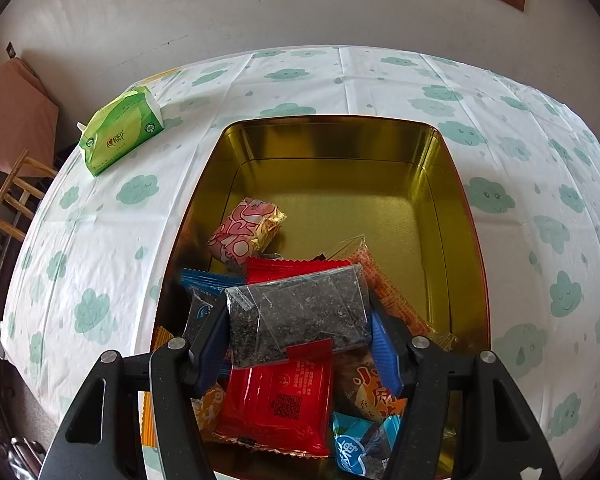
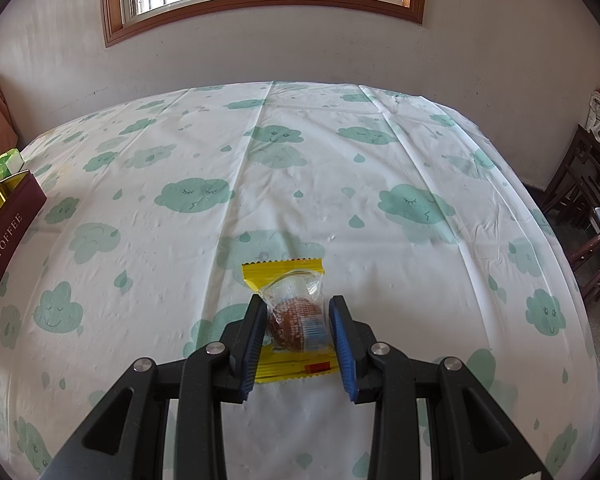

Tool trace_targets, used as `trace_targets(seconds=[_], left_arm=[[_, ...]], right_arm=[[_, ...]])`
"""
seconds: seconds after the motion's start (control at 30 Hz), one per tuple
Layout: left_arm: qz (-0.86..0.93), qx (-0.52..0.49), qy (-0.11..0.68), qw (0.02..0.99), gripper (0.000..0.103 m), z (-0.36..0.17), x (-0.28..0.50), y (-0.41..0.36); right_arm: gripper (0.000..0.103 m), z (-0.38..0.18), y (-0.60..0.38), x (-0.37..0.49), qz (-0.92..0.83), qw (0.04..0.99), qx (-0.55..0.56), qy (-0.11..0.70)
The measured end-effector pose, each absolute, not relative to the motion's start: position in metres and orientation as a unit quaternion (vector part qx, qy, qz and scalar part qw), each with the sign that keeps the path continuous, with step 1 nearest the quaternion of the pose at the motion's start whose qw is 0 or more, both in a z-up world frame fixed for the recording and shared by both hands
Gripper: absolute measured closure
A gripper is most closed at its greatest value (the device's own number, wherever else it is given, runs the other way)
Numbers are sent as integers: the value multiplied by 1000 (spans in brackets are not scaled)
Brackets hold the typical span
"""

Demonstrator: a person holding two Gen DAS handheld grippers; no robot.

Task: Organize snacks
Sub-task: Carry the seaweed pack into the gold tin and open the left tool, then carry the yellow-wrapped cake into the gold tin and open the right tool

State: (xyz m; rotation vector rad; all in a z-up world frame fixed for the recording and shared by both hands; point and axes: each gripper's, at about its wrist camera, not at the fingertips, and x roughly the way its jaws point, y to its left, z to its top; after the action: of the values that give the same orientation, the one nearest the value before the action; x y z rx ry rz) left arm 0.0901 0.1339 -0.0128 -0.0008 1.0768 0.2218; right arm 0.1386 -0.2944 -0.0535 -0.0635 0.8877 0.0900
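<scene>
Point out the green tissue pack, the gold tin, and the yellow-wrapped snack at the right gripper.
green tissue pack (image 1: pixel 121 130): left wrist view, middle of its top face.
gold tin (image 1: pixel 332 200): left wrist view, bare floor.
yellow-wrapped snack (image 2: pixel 294 316): right wrist view, clear window.

Tin (image 1: pixel 328 148): metal, gold inside, glossy, faintly stippled floor; outer wall (image 2: pixel 8 224) matt maroon.
Dark snack packet (image 1: pixel 300 312): clear plastic film, shiny, creased.
Red packet (image 1: pixel 280 400): glossy plastic wrapper, crimped edges.
Yellow packet (image 2: pixel 288 280): glossy film, clear window.
Desk cloth (image 2: pixel 300 184): thin plastic sheet, slight sheen, fold creases, dimpled.
Tissue pack (image 1: pixel 120 132): soft green plastic, semi-gloss.
Gripper pads (image 2: pixel 342 344): blue, ribbed; arms matt black plastic.
Window frame (image 2: pixel 112 20): varnished wood.
</scene>
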Motion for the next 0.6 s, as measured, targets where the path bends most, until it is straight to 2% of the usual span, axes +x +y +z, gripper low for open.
trace_targets(seconds=[0.37, 0.6], left_arm=[[112, 9, 511, 852, 40, -12, 89, 132], [111, 18, 494, 862, 29, -3, 84, 128]], right_arm=[[69, -53, -297, 139, 43, 902, -33, 429], [69, -53, -295, 138, 42, 902, -34, 429]])
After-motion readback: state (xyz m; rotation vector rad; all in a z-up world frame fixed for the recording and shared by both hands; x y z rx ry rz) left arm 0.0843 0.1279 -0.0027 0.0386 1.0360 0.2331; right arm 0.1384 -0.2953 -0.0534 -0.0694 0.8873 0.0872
